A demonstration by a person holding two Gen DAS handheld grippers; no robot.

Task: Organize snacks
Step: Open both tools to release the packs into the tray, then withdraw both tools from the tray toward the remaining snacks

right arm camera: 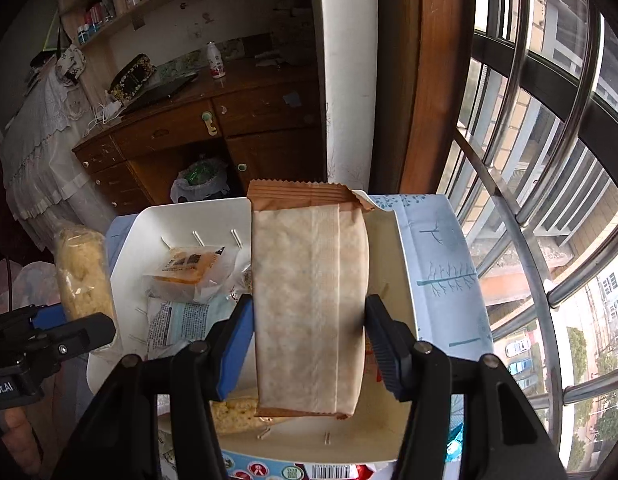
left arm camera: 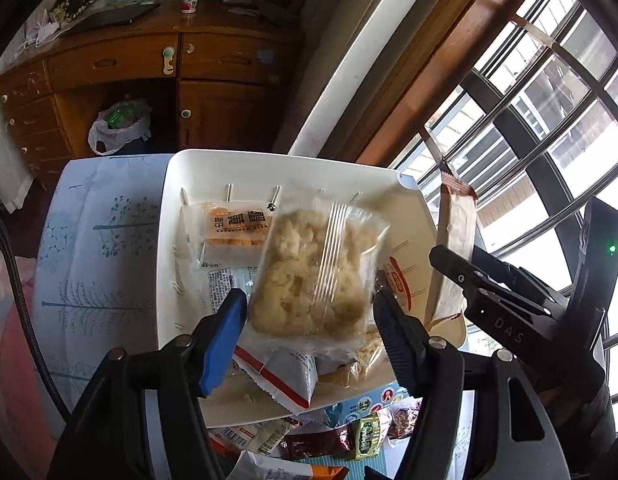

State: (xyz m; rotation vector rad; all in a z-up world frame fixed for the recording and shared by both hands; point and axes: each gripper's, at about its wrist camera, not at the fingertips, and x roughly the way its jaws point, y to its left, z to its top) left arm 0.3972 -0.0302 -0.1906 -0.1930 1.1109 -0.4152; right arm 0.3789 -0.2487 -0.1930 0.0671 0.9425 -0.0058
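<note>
A white tray (left arm camera: 269, 156) (right arm camera: 181, 206) on the table holds several snack packets, among them an orange-labelled one (left arm camera: 229, 224) (right arm camera: 189, 268) and a white-and-blue one (left arm camera: 225, 280). A clear packet of pale crumbly cake (left arm camera: 313, 272) (right arm camera: 81, 272) hangs tilted over the tray between the fingers of my left gripper (left arm camera: 309, 296). The pads stand beside it and do not appear to press. My right gripper (right arm camera: 309, 300) is shut on a long brown paper packet (right arm camera: 309, 300) (left arm camera: 453, 240), held above the tray's right half.
Loose packets lie on the blue-patterned tablecloth (left arm camera: 101, 260) in front of the tray, one green-labelled (left arm camera: 365, 436), one dark red (left arm camera: 313, 444). Window bars (left arm camera: 549, 120) stand close on the right. A wooden dresser (left arm camera: 149, 64) is behind the table.
</note>
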